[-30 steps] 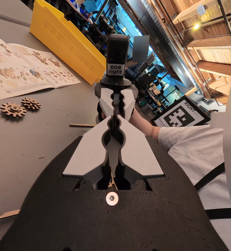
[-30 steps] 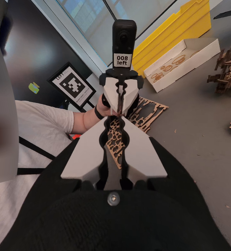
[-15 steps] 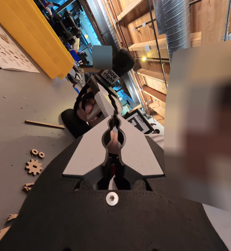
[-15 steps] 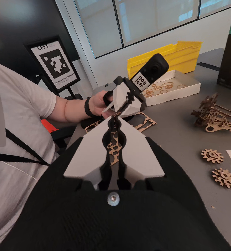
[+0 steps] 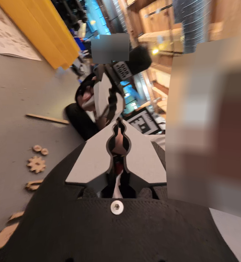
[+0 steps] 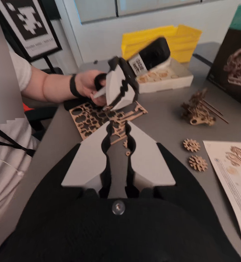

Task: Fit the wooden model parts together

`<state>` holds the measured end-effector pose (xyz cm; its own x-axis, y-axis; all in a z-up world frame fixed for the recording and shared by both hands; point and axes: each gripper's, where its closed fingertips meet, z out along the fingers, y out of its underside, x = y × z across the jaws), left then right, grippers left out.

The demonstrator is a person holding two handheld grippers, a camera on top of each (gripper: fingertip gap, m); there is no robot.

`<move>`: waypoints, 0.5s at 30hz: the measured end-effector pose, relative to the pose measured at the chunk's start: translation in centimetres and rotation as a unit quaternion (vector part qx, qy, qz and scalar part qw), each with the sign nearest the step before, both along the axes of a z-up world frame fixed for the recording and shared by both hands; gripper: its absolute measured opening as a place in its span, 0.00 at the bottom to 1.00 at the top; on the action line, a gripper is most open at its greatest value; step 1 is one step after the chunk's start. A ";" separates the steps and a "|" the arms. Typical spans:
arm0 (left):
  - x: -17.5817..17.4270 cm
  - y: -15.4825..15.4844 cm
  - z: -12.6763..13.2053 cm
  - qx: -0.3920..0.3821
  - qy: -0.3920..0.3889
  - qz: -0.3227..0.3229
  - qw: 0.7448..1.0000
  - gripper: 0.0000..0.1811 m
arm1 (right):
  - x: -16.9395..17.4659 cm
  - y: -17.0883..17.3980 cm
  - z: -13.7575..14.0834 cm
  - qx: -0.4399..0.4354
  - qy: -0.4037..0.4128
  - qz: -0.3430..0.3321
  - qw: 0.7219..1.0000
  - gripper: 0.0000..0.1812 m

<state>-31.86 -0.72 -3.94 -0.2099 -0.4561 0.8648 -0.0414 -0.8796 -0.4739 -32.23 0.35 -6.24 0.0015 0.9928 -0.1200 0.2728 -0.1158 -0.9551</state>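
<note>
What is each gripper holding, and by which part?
Left gripper pinches a small wooden part at its fingertips; where on it is blurred. Right gripper holds nothing.

Left wrist view: rolled sideways, close above the grey table (image 5: 17,99), facing along its fingers toward the right gripper (image 5: 111,117). Right wrist view: above the same table (image 6: 166,127), looking down and forward at the left gripper (image 6: 110,108). Shared: table, yellow bin (image 5: 39,28) (image 6: 180,39), instruction booklet (image 5: 6,36) (image 6: 233,170).
</note>
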 end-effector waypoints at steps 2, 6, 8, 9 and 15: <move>-0.3 0.7 -1.5 0.044 0.067 0.025 0.996 0.00 | 0.5 1.0 -1.2 0.012 -0.028 -0.023 0.999 0.13; -1.2 1.8 -4.6 0.115 0.194 0.053 0.973 0.00 | 1.0 2.0 -2.3 -0.005 -0.038 -0.032 0.999 0.16; -1.2 1.9 -5.5 0.131 0.226 0.052 0.964 0.00 | 1.4 2.7 -3.6 0.018 -0.071 -0.045 0.996 0.15; -1.2 1.9 -5.8 0.135 0.235 0.053 0.961 0.00 | 1.7 2.8 -4.5 0.032 -0.098 -0.045 0.994 0.10; -1.2 2.0 -6.4 0.138 0.253 0.052 0.956 0.00 | 1.8 2.8 -6.8 0.042 -0.157 -0.043 0.986 0.14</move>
<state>-33.02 1.25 -10.38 0.2619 -0.6770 0.6878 -0.2454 -0.7359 -0.6310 -30.46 3.19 -13.03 0.1094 0.9938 -0.0178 0.5492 -0.0754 -0.8323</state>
